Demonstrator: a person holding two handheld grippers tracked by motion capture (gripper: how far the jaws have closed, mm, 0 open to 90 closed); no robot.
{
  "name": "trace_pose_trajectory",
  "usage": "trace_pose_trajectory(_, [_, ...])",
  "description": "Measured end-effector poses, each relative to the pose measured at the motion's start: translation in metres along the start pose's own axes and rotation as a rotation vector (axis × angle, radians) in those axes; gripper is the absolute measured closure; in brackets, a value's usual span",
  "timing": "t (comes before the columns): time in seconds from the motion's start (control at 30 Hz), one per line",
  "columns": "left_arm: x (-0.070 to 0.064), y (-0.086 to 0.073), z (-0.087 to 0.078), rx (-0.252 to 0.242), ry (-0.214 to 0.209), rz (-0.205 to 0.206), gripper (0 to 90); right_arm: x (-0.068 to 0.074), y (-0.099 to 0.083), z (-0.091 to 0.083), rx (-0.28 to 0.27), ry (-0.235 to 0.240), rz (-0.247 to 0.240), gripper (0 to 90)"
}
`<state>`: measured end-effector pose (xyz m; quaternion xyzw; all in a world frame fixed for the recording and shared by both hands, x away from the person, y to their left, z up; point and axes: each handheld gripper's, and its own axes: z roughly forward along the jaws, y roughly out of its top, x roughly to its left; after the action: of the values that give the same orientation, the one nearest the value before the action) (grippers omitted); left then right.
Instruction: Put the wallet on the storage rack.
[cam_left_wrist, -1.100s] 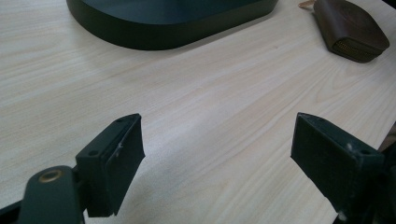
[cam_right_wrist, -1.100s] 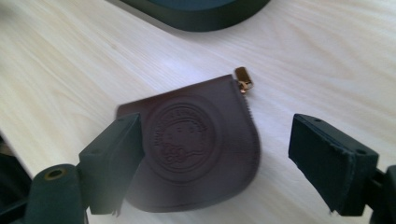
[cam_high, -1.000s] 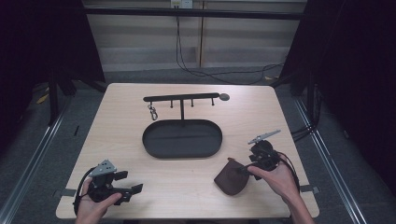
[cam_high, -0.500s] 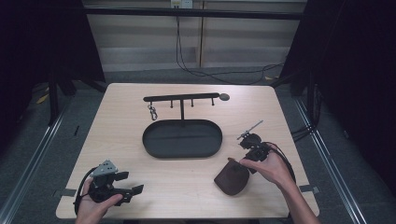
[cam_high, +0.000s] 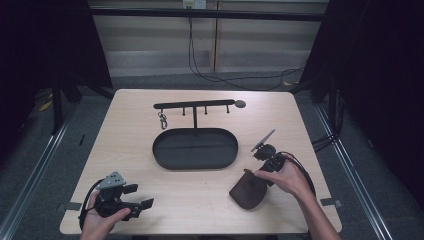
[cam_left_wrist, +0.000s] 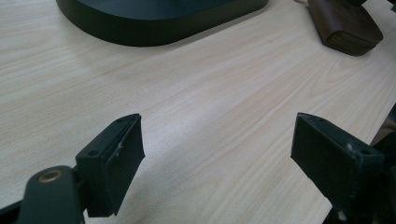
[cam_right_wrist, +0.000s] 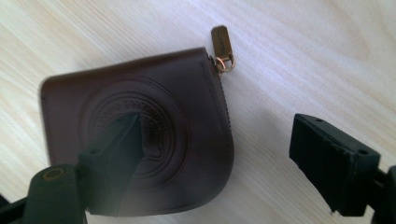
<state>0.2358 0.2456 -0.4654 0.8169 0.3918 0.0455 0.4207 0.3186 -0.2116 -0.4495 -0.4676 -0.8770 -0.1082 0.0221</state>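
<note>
My left gripper (cam_high: 134, 206) rests at the table's (cam_high: 210, 200) 7 o'clock corner, jaws spread wide over bare wood with nothing between them. My right gripper (cam_high: 263, 150) sits at about 4 o'clock, and in the right gripper view its jaws also stand wide apart, empty, poised above the brown pouch (cam_right_wrist: 140, 149). The pouch lies flat on the table just below my right hand (cam_high: 287, 177), well clear of the oval tray (cam_high: 165, 157).

I judge it light and soft: leather with an embossed round seal on its face, likely to flex or fold if I pinch it mid-panel, and smooth enough to slide on the wood. The zipped edge looks firmer, so I would take it across that rim, near the brass zip pull (cam_right_wrist: 222, 46) at its 1 o'clock corner, or by the pull itself.

Farther off, at 12 o'clock beyond the tray, stands the hook rack (cam_high: 195, 105) with a small clip (cam_high: 163, 120) hanging from its left end.
</note>
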Motion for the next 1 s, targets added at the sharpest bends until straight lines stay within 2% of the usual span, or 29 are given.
trace_pose_trajectory(0.1, [0.000,0.000,0.000,0.002,-0.001,-0.004,16.9,0.001,0.002,0.005,0.026,-0.009,-0.011,14.7])
trace_pose_trajectory(0.7, [0.001,0.000,0.000,0.004,0.004,-0.001,16.9,-0.004,0.006,0.013,0.051,0.009,0.009,9.1])
trace_pose_trajectory(0.73, [0.001,0.000,0.000,0.003,0.003,0.001,16.9,-0.004,0.006,0.012,0.052,0.010,0.010,10.0])
trace_pose_trajectory(0.77, [0.001,0.000,0.000,-0.001,0.006,-0.001,17.1,-0.003,0.006,0.011,0.047,0.023,0.011,17.8])
trace_pose_trajectory(0.8, [0.001,0.000,0.000,0.001,0.008,-0.002,17.2,-0.002,0.006,0.007,0.031,0.056,0.009,28.8])
trace_pose_trajectory(0.83, [0.001,0.000,0.000,0.000,0.006,-0.004,17.2,-0.001,0.005,0.003,0.008,0.062,0.006,28.1])
trace_pose_trajectory(0.87, [0.001,0.000,0.000,0.000,0.008,-0.004,17.2,0.001,0.004,0.002,0.006,0.049,0.006,20.3])
trace_pose_trajectory(0.97, [0.001,0.000,0.000,0.003,0.006,-0.004,17.2,0.007,0.003,0.011,0.077,0.079,-0.018,20.2])
trace_pose_trajectory(1.0, [0.001,0.000,0.000,0.002,0.006,0.001,17.2,0.008,0.003,0.012,0.071,0.085,-0.011,18.0])
